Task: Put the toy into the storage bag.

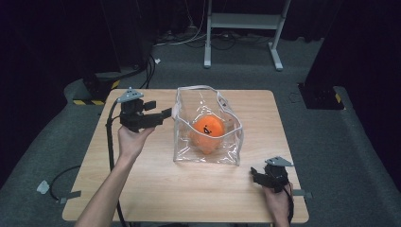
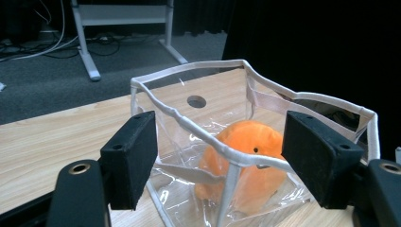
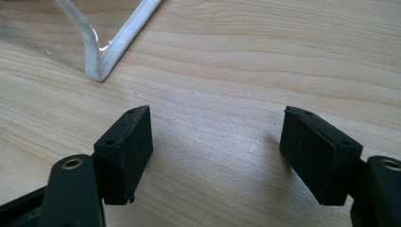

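A clear bag (image 1: 208, 126) with white trim stands open mid-tabletop (image 1: 156, 184), an orange plush ball (image 1: 208, 131) inside it. The left tongs (image 1: 163, 113) hang apart just beside the bag's left rim, clamped on nothing. The right tongs (image 1: 253, 173) rest apart near the bag's near right corner.

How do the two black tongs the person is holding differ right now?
The left tongs are raised at the clear bag, pointing at its white-trimmed rim; the right tongs sit low over the table near the bag's bottom corner. Between the left jaws lies the bag's rim, with the orange plush toy inside; between the right jaws lies bare wood. Both are open and hold nothing.
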A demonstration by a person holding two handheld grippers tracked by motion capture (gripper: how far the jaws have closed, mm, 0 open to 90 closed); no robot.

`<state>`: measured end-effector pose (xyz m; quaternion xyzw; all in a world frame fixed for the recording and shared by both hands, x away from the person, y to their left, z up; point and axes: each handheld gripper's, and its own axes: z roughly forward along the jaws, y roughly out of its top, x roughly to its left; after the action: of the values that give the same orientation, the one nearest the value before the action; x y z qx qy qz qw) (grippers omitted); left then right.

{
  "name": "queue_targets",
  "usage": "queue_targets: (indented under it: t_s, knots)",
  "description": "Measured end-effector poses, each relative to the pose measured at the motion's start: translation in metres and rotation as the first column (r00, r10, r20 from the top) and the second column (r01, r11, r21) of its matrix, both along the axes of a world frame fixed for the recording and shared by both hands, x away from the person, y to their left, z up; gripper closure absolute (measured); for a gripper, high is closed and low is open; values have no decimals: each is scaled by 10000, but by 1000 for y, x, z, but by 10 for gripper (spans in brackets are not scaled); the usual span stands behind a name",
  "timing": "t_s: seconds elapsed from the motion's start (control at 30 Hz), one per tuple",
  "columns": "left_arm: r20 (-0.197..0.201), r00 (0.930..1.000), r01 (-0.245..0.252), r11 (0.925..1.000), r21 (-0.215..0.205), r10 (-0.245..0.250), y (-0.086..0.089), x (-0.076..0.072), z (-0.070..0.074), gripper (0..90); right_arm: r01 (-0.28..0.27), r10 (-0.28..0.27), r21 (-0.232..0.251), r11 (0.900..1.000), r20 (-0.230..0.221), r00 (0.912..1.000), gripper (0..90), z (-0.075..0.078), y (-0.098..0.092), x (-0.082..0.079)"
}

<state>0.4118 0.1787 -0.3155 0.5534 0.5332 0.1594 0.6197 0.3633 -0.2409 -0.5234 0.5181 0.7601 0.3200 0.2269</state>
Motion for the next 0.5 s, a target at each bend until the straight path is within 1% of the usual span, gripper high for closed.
queue_targets:
  t_s: [0.23,0.5]
  knots:
    - [9,10000,-66,10000,-6,66,5,-1,-2,258,-4,4,-7,10000,9,10000,259,0,0,0]
    - [184,9998,-5,10000,38,4,10,-7,0,241,-5,5,-8,10000,9,10000,260,0,0,0]
